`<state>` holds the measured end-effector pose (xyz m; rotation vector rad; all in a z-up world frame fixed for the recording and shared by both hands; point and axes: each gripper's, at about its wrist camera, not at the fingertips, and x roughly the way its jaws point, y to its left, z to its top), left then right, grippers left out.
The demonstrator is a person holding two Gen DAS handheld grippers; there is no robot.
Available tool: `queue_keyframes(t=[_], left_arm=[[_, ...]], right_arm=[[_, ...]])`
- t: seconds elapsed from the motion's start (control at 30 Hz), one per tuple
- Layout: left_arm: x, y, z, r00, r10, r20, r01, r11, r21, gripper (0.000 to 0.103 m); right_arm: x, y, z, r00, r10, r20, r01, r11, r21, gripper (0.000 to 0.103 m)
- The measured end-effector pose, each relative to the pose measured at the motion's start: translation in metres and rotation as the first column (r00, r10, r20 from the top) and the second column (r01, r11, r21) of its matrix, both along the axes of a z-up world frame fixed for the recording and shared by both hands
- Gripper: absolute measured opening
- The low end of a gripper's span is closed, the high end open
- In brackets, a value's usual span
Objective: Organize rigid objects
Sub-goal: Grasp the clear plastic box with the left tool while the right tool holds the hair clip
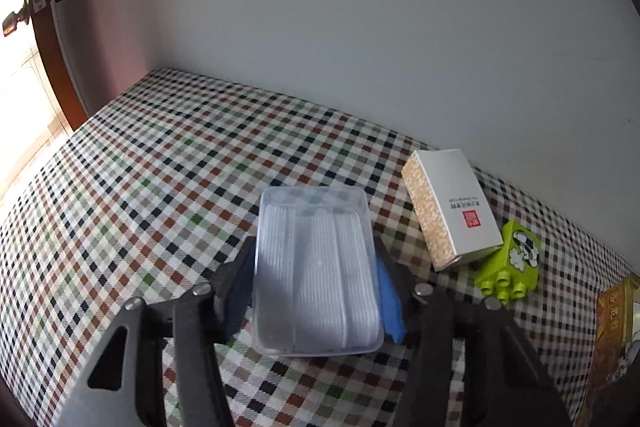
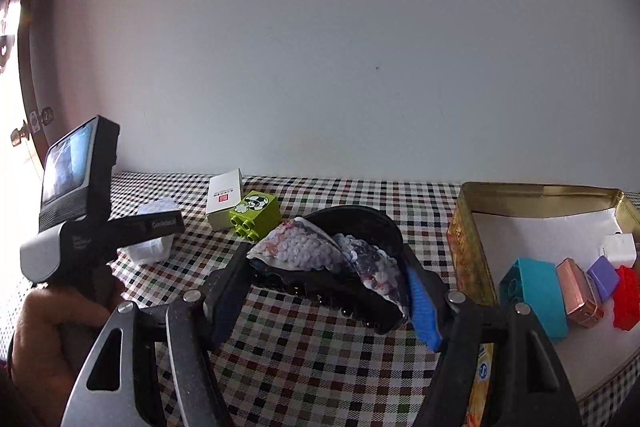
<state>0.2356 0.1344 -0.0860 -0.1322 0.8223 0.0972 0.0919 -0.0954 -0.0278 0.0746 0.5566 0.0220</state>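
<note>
My left gripper point(image 1: 314, 247) is shut on a clear plastic box point(image 1: 316, 267) of white ribbed pads, one finger on each long side, low over the checked tablecloth point(image 1: 160, 167). In the right wrist view the same box point(image 2: 150, 247) shows behind the left tool. My right gripper point(image 2: 326, 255) is shut on a black hair claw clip point(image 2: 360, 223) covered with sequinned fabric, held just above the cloth. A white carton with a gold-patterned side point(image 1: 452, 207) point(image 2: 225, 197) and a green toy brick point(image 1: 512, 267) point(image 2: 256, 213) lie together near the wall.
An open gold tin point(image 2: 468, 239) point(image 1: 616, 323) stands at the right, holding a teal brick point(image 2: 536, 291), a pink box point(image 2: 580, 295), and purple, red and white pieces. A person's hand point(image 2: 48, 327) grips the left tool. The wall runs along the back, with a wooden door point(image 1: 52, 67) at the left.
</note>
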Motion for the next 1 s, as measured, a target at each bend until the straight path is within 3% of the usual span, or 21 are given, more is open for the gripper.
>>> queue_keyframes(t=[0.27, 0.67, 1.0], left_arm=[[-0.045, -0.019, 0.017, 0.993, -0.031, 0.118, 0.019, 0.994, 0.109, 0.054], [-0.096, -0.034, 0.029, 0.968, -0.076, 0.239, 0.044, 0.990, 0.137, 0.054], [-0.119, -0.038, 0.035, 0.959, -0.068, 0.274, 0.033, 0.991, 0.128, 0.054]], right_arm=[[-0.008, -0.001, 0.006, 0.997, -0.033, 0.066, 0.036, 0.998, -0.055, 0.072], [-0.024, -0.010, 0.011, 0.992, -0.074, 0.103, 0.081, 0.994, -0.072, 0.072], [-0.047, -0.023, 0.014, 0.987, -0.090, 0.134, 0.103, 0.990, -0.093, 0.072]])
